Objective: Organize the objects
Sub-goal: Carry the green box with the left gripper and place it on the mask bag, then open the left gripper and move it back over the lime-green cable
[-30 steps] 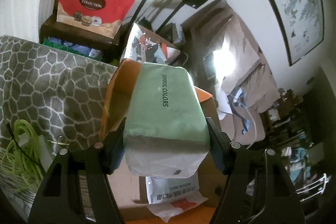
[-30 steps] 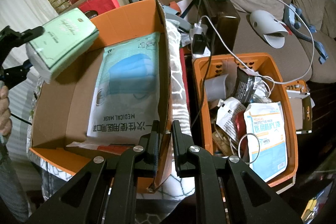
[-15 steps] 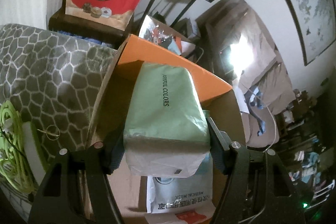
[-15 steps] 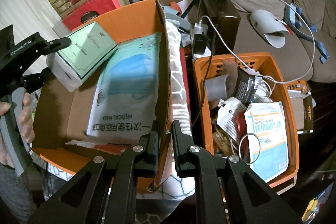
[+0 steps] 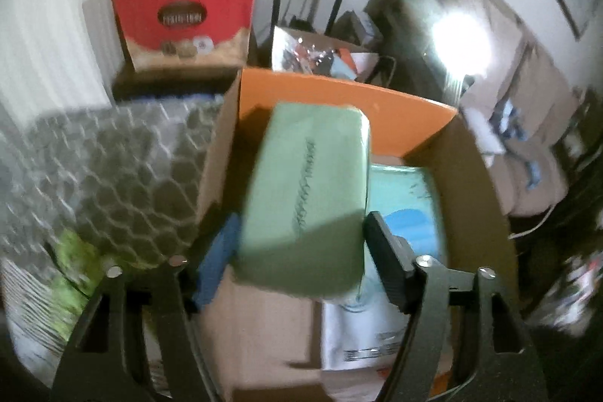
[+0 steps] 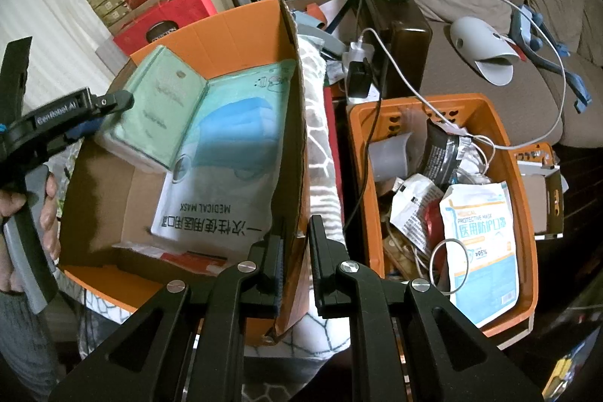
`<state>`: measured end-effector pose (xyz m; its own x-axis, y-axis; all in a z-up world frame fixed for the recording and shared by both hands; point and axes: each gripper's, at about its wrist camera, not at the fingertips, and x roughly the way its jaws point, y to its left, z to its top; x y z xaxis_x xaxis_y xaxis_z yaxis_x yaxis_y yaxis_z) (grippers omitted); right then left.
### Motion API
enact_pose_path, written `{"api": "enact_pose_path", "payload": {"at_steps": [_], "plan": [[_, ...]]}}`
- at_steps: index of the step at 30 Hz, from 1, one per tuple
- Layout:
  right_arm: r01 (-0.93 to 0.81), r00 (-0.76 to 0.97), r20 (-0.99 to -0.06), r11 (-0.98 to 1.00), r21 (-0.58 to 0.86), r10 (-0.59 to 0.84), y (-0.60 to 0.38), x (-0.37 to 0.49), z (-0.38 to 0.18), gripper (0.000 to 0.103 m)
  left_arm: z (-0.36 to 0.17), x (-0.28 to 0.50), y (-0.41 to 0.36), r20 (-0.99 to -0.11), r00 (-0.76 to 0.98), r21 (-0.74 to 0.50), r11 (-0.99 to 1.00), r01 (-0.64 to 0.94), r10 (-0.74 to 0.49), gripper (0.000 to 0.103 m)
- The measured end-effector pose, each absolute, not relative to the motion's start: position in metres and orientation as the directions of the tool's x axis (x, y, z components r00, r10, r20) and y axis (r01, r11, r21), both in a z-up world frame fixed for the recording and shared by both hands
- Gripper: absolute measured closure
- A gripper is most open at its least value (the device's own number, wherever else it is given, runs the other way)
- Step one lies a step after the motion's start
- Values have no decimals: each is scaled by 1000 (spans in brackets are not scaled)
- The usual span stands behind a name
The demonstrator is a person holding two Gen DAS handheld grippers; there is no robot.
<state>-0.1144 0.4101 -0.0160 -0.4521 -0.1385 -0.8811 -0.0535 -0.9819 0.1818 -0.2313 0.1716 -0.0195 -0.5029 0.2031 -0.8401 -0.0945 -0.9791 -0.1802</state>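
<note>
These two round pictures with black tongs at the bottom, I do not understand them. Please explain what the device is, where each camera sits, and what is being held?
No robot here: a person holds a two-finger gripper in each hand, with a wide-angle camera on each looking along its fingers.

The blurred picture is from the left gripper. It is clamped on a green tissue pack, over the open cardboard box.

The sharp picture is from the right gripper. Its jaws pinch the box wall. At the left edge you see the left gripper and the hand holding it.

In the box lies a mask bag. Beside it stands an orange basket of mixed things.
</note>
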Motion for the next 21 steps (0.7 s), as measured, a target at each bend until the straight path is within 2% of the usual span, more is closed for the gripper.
{"api": "enact_pose_path", "payload": {"at_steps": [3,5,9,11,13,16,21], "plan": [[-53,-452,-881,-981,185,-142,410,-115,-16,92,-6,-224,181,-815,-567,-61,-991,-119,118,45],[-53,-452,-881,-981,185,-142,410,-115,-16,92,1,-221,182,-803,-587,-33,-991,-129,103,47],[-53,-452,-881,-981,184,-141,411,-114,-16,92,16,-221,165,-796,-584,-106,-987,-121,158,47],[-52,-452,-881,-982,181,-138,410,-114,-17,92,21,-224,155,-797,-572,-145,-981,-127,192,44],[-52,-451,-882,-982,179,-137,409,-114,-17,92,25,-223,141,-797,-564,-177,-976,-124,216,30],[-51,-451,-882,-982,180,-138,409,-114,-17,92,32,-219,118,-788,-574,-189,-975,-115,221,22],[-51,-451,-882,-982,180,-138,408,-114,-17,92,33,-211,78,-804,-555,-188,-977,-104,214,18]]}}
